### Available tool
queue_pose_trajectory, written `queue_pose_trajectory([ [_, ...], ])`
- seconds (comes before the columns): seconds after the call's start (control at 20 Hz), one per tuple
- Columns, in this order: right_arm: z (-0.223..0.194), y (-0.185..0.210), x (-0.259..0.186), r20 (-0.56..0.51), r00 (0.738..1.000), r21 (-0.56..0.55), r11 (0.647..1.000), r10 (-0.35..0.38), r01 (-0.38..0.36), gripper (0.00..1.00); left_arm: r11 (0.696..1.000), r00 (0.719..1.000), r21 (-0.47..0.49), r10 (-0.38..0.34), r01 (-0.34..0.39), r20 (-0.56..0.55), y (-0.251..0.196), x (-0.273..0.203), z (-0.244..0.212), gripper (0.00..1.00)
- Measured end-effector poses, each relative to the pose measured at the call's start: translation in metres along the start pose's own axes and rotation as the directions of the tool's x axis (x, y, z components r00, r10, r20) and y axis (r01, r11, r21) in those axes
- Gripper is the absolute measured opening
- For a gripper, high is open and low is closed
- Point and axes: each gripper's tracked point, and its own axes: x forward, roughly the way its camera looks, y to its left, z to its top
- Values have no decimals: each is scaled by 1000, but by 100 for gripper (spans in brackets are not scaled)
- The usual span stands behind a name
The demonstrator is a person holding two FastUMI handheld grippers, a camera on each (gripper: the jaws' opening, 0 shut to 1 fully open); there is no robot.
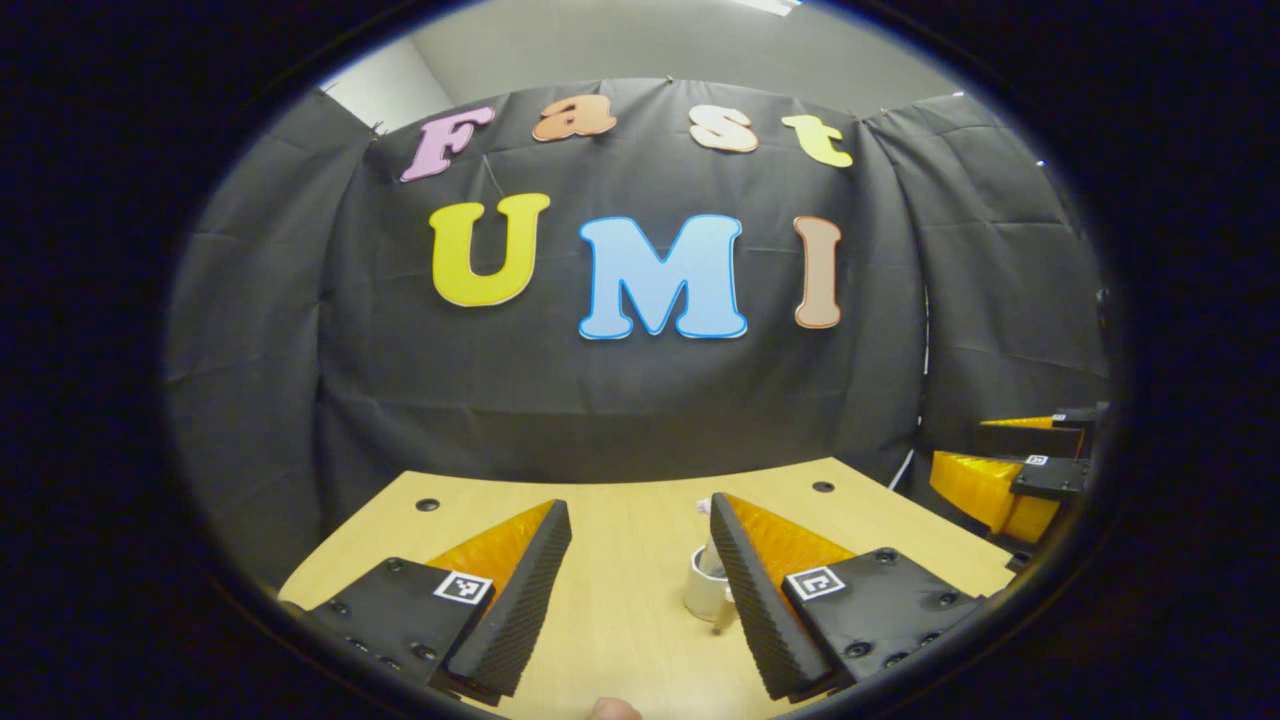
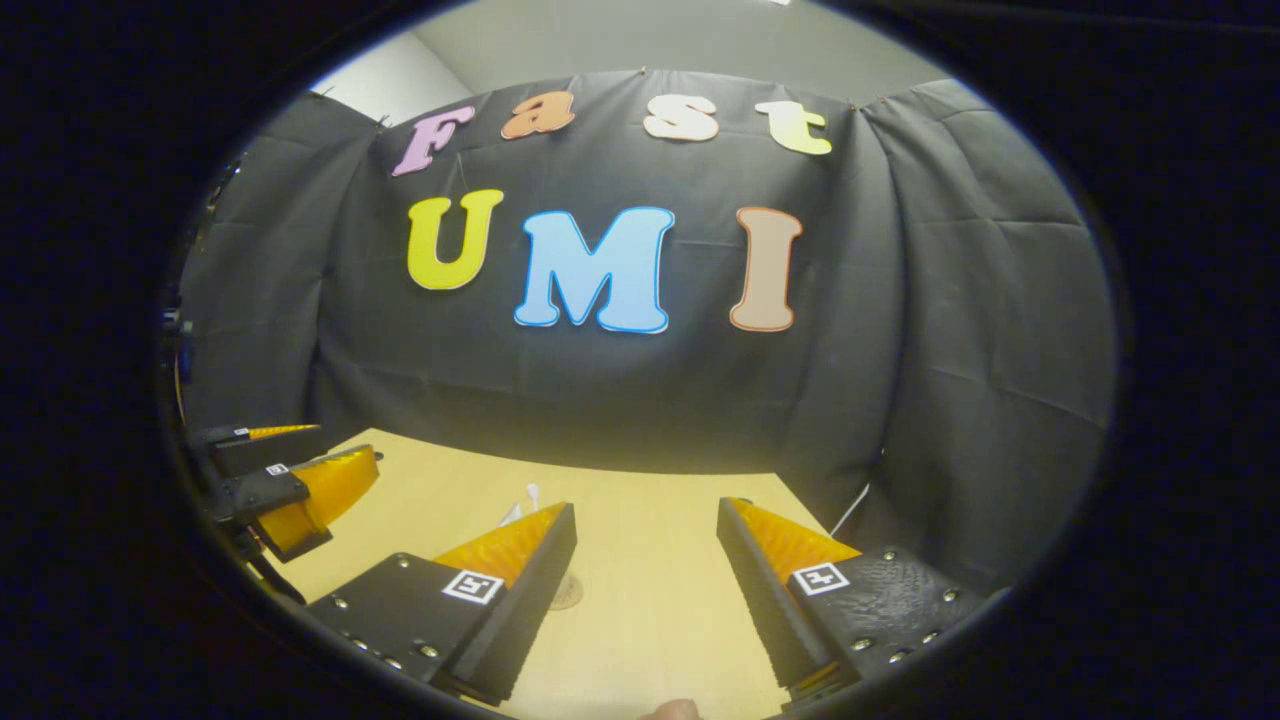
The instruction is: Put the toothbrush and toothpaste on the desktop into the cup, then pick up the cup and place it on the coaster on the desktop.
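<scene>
1. White and small, the cup stands upright on the wooden desktop, seen in the left gripper view just beside the inner edge of that gripper's right-hand finger, which hides part of it.
2. Something pale rises from the cup's mouth behind the finger tip; it may be the toothbrush or the toothpaste, but too little shows to tell which.
3. My judgement is that the cup is light, stiff and smooth-walled, so it could slip or tip if pinched near the rim. A hold across the lower body, with both pads flat on opposite sides, looks safest.
4. Anything tall standing in it would make it top-heavy, so it should be carried upright and slowly.
5. The left gripper has its fingers spread wide and grips nothing.
6. The right gripper is likewise spread wide and empty. Beside its left-hand finger a small round disc lies flat on the wood, probably the coaster, part hidden by that finger.
7. A thin white tip pokes up behind the same finger; I cannot tell what it belongs to.
8. The desktop is pale, smooth wood with two dark round holes near its far edge. It is likely slick, so the cup may slide if nudged.
9. Black cloth walls the booth on three sides, close behind the table.
</scene>
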Motion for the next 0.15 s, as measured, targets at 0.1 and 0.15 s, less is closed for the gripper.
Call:
queue_pose_trajectory([
  [0.1, 4, 2, -2, 7, 1000, -5, 1000, -3, 3, 90, 1000, 1000, 5, 0, 0, 8, 1, 0, 4, 92],
  [0.15, 4, 3, -2, 10, 1000, -7, 1000, -5, 5, 90, 1000, 1000, 5, -7, 6, 14, 0, 0, 5, 92],
])
